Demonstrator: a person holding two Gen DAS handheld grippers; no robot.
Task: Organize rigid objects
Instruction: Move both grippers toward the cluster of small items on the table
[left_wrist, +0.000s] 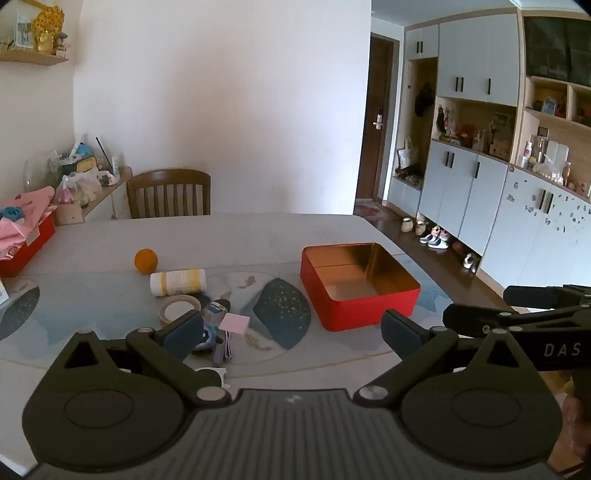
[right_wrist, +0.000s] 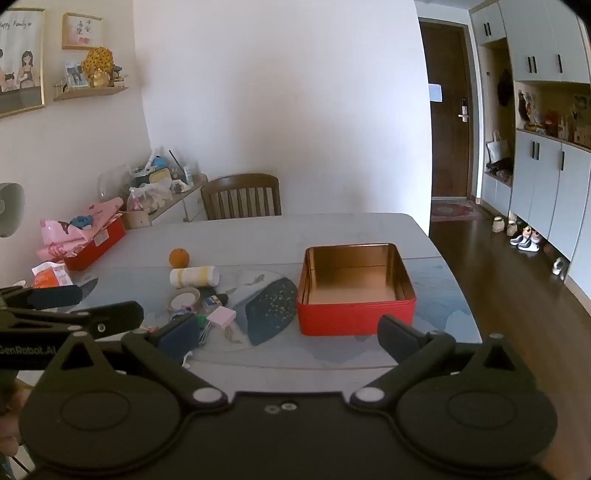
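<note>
Table (left_wrist: 236, 236), chair (left_wrist: 168, 192), white wall (left_wrist: 229, 103)

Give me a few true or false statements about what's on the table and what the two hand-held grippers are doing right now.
1. The red tin is empty. True.
2. The orange sits inside the tin. False: it is on the table, beyond the white bottle.
3. The left hand-held gripper is open and holds nothing. True.
4. The right hand-held gripper grips the pink block. False: it is open and empty; the block lies on the table.
5. The white bottle stands upright. False: it lies on its side.
</note>
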